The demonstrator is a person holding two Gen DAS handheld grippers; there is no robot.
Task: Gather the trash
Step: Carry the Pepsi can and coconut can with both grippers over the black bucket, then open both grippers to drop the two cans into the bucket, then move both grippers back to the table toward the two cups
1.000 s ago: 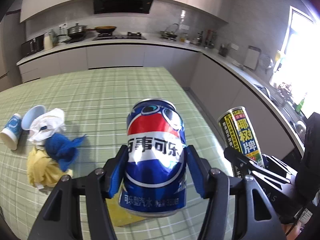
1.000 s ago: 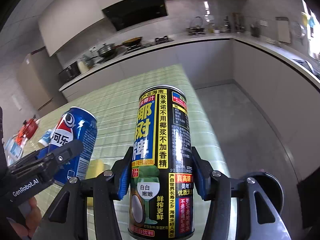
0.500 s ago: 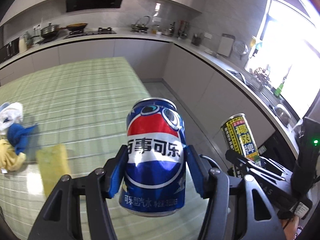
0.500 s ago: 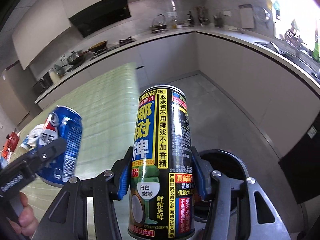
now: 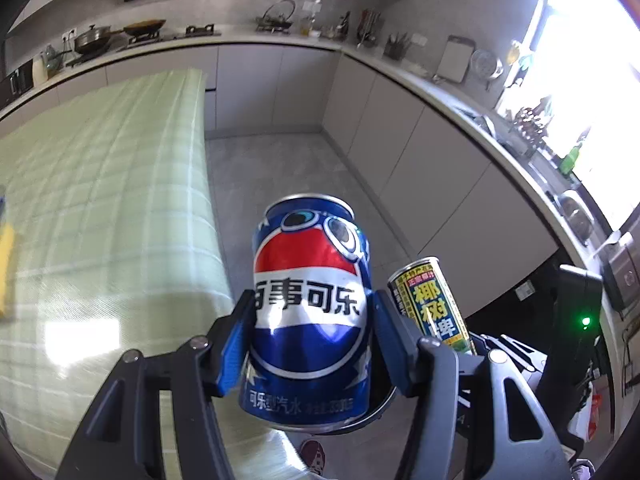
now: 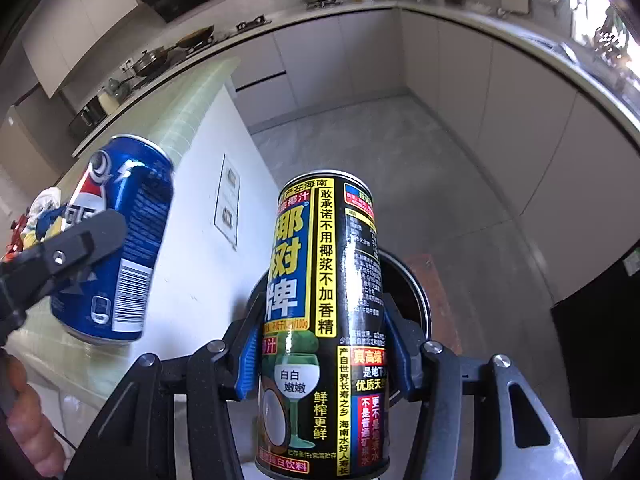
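My left gripper (image 5: 312, 320) is shut on a blue cola can (image 5: 310, 280), held upright past the right edge of the table. The same blue can (image 6: 120, 240) shows at the left of the right wrist view. My right gripper (image 6: 322, 320) is shut on a tall black and yellow drink can (image 6: 324, 264), which also appears as the black can (image 5: 434, 308) just right of the blue one. Below both cans stands a round bin with a metal rim (image 6: 420, 304) and a dark opening. Its rim (image 5: 380, 410) peeks out under the blue can.
The table with the green checked cloth (image 5: 100, 200) lies to the left, its white side panel (image 6: 200, 240) beside the bin. A yellow sponge (image 5: 6, 264) and a pile of cloths (image 6: 44, 208) remain on it. Grey floor and cabinets (image 5: 420, 152) lie beyond. A hand (image 6: 28, 424) holds the left gripper.
Both grippers have swung right, off the table and downward, each still clamped on its can. The bin has come into view beneath them and the table has slid to the left.
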